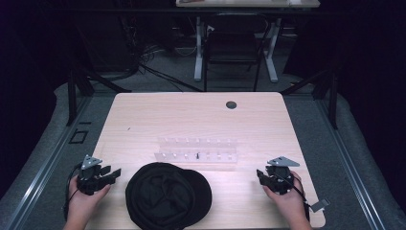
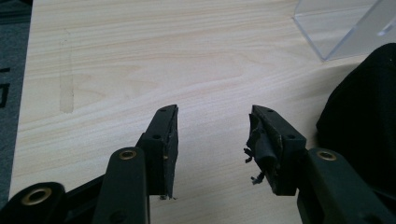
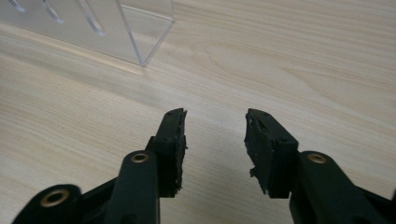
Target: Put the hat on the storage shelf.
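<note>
Black cap [image 1: 167, 194]: lies flat at the near edge of the wooden surface [image 1: 191, 115], between the two hands, touching neither gripper.

Clear acrylic rack [image 1: 196, 149]: just beyond the cap, mid-surface, one small dark item in a slot.

Left gripper [image 1: 112, 173]: held low at the near left corner, jaws spread apart, empty; the cap's edge shows beside it in the left gripper view.

Right gripper [image 1: 261, 175]: near right, jaws likewise parted, nothing between them, bare wood ahead.
</note>
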Action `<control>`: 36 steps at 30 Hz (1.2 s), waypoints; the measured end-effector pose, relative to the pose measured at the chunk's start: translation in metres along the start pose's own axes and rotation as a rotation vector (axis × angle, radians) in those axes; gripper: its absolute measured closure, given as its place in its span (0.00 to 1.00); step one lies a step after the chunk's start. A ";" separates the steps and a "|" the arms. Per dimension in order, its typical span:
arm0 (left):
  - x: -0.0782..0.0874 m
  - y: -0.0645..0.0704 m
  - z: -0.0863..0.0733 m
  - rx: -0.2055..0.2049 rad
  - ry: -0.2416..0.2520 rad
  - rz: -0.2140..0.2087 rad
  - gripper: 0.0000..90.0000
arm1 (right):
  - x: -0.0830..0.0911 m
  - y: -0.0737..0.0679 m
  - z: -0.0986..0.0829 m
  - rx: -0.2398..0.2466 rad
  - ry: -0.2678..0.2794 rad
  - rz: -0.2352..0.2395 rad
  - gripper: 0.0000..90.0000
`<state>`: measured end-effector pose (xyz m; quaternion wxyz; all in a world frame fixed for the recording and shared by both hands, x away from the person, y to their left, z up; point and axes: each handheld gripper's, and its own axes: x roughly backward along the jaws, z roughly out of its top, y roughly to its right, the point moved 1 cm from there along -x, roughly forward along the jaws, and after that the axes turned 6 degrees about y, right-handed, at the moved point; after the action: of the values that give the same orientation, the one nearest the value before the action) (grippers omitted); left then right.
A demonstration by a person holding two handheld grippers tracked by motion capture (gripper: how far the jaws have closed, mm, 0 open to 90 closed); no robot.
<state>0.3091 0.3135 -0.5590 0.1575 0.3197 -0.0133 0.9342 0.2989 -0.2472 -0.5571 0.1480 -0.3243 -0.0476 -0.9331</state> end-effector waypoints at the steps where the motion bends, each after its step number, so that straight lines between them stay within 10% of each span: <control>1: 0.000 0.000 0.000 0.000 0.000 0.000 0.58 | 0.000 0.000 0.000 0.000 0.000 0.000 0.63; 36: 0.033 0.031 0.015 0.095 -0.190 -0.156 0.62 | 0.023 -0.051 0.014 0.138 0.023 0.111 0.65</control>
<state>0.2834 0.2914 -0.5248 0.2122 0.4139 0.0411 0.8843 0.2741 -0.2014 -0.5310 0.2218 -0.3045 -0.0920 -0.9218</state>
